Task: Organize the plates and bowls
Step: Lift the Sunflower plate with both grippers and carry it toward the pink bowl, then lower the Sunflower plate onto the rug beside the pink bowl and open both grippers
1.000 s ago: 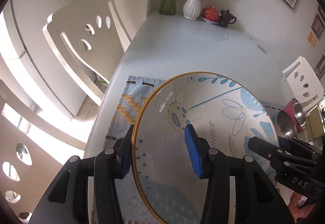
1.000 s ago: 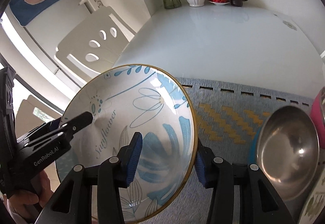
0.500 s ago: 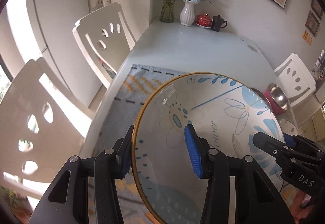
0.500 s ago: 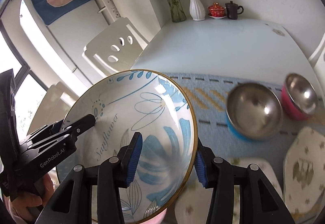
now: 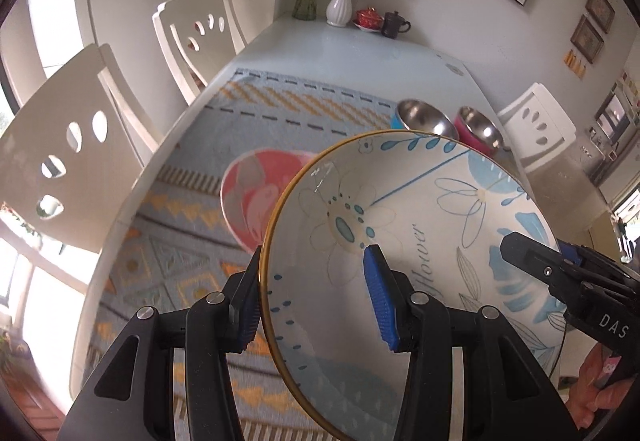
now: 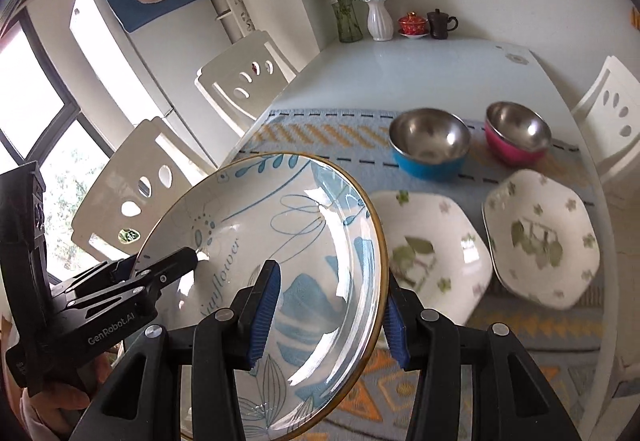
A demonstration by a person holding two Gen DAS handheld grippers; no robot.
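A large blue-flowered plate [image 5: 420,225] with a gold rim is held in the air between both grippers. My left gripper [image 5: 312,305] is shut on its left rim. My right gripper [image 6: 328,313] is shut on its right rim; the plate [image 6: 280,241] fills that view's centre. On the patterned mat lie a pink plate [image 5: 256,197], two white leaf-print plates [image 6: 432,253] [image 6: 544,237], a blue steel bowl [image 6: 430,145] and a pink steel bowl [image 6: 518,133].
The white table [image 6: 420,69] carries a vase of flowers [image 6: 378,17], a red lidded cup [image 6: 412,25] and a dark mug [image 6: 440,25] at its far end. White chairs [image 6: 244,77] stand along the left side, another chair [image 6: 616,109] at the right.
Both grippers have risen and pulled back with the plate. The bowls, the white plates and the pink plate have come into view below.
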